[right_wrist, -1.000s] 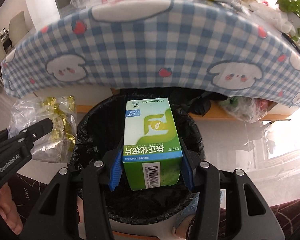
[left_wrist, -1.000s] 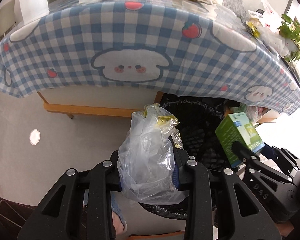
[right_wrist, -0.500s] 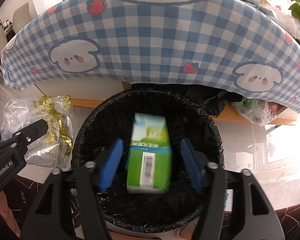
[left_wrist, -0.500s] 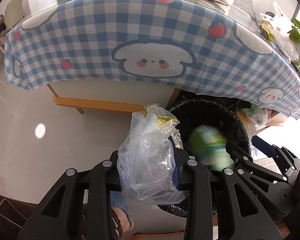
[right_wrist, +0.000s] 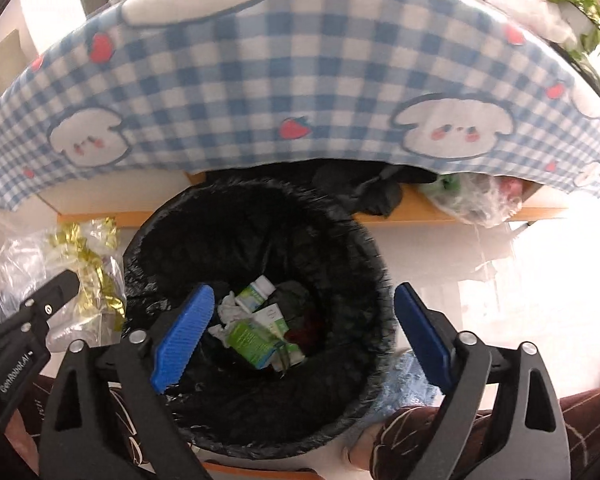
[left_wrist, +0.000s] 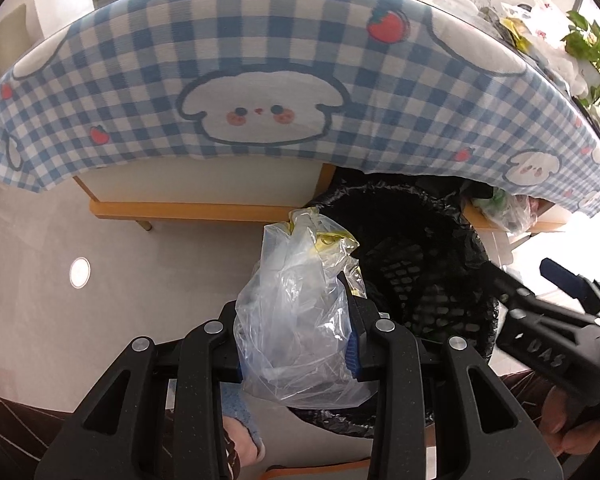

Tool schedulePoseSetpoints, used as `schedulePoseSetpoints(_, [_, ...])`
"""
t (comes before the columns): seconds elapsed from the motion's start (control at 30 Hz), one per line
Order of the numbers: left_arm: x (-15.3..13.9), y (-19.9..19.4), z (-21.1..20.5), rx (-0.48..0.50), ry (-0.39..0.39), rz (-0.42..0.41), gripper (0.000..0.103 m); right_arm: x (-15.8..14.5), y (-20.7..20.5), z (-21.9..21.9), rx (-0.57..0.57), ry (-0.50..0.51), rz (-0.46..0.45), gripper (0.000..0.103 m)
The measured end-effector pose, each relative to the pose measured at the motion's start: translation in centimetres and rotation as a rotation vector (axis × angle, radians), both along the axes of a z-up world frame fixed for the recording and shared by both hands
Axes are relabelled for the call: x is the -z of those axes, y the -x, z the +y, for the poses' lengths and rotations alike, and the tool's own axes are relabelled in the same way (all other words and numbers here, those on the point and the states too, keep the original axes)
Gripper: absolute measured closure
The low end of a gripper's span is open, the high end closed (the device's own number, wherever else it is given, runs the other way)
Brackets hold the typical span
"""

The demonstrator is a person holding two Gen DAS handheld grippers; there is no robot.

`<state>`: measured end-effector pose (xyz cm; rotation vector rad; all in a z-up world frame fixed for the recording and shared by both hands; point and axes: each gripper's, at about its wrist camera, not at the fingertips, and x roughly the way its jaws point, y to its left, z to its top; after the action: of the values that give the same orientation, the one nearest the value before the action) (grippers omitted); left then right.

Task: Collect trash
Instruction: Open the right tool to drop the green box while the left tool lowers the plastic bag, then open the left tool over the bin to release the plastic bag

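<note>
Crinkled clear plastic filled the left gripper: its blue ribbed pads pinched a thin, wrinkled plastic bag with shiny yellow-gold scraps bunched near its top. That bag hung just beside the rim of the bin, outside it, above the pale glossy floor.

The bin was round, with a black crumpled liner folded over its edge. The right gripper hovered over its mouth, its jaws opening wide with nothing between the pads. At the bottom lay a green and white carton, tipped on its side among more small boxes and white crumpled paper.

Behind the bin hung a soft blue-and-white checked tablecloth, printed with white round-eared cartoon faces and red strawberries, draped over a table with a light wooden frame. A second clear bag of rubbish sat on the wooden ledge under the cloth. Green leaves of a plant showed at the table's far right.
</note>
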<state>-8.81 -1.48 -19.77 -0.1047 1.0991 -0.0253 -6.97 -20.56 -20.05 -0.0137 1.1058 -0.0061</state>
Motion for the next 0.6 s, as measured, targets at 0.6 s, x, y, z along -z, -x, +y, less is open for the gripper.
schedulePoseSetpoints(0.6, [-1.0,-1.6,-5.6,0.111,0.019,-0.008,0.056,-5.3,0.8,-4.9,0.067,0.036,-0.045,0.01])
